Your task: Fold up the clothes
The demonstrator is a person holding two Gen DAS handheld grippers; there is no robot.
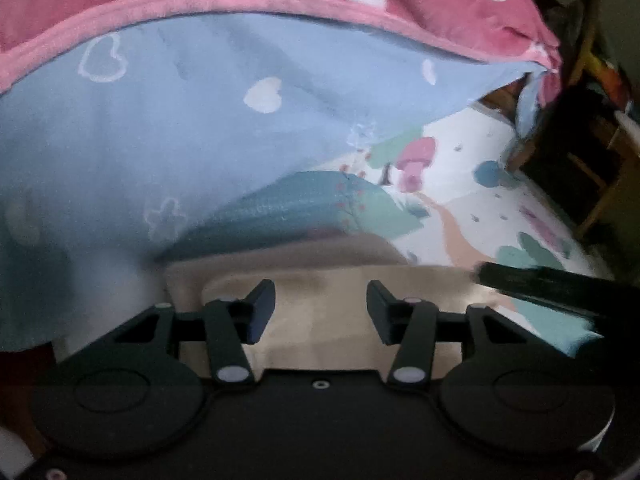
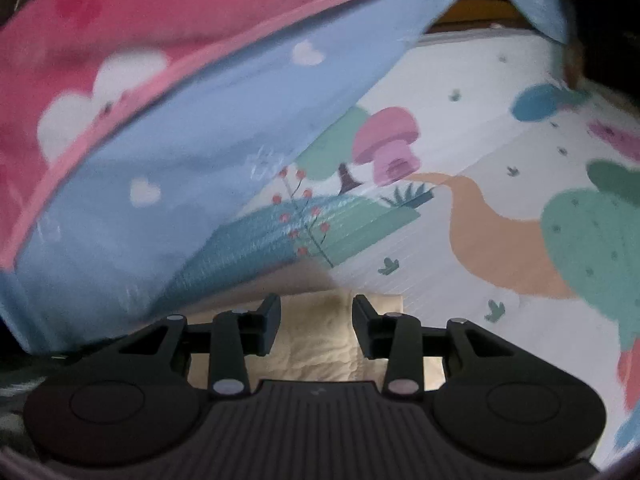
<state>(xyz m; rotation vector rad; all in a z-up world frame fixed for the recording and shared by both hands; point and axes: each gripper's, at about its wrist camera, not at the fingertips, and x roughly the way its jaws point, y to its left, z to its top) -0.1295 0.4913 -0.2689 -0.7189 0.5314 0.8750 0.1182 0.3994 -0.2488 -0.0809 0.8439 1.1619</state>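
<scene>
A beige folded garment (image 1: 320, 300) lies on the patterned play mat (image 1: 460, 208), close under both grippers. My left gripper (image 1: 321, 308) is open just above it, and the cloth shows flat in the gap between the fingers. In the right wrist view the same beige garment (image 2: 316, 344) lies wrinkled beneath my right gripper (image 2: 317, 322). Its jaws stand apart, narrower than the left's, and the cloth runs wider than the gap, with a small ridge between the pads. A black bar (image 1: 552, 284) of the other gripper crosses the left wrist view at the right.
A blue blanket with white hearts (image 1: 200, 128) and a pink-edged pink blanket (image 1: 240, 4) hang close over the far and left side; both show again as the blue blanket (image 2: 180, 152) and pink blanket (image 2: 120, 40). The play mat (image 2: 500, 160) stretches right. Dark wooden furniture (image 1: 592, 152) stands beyond its edge.
</scene>
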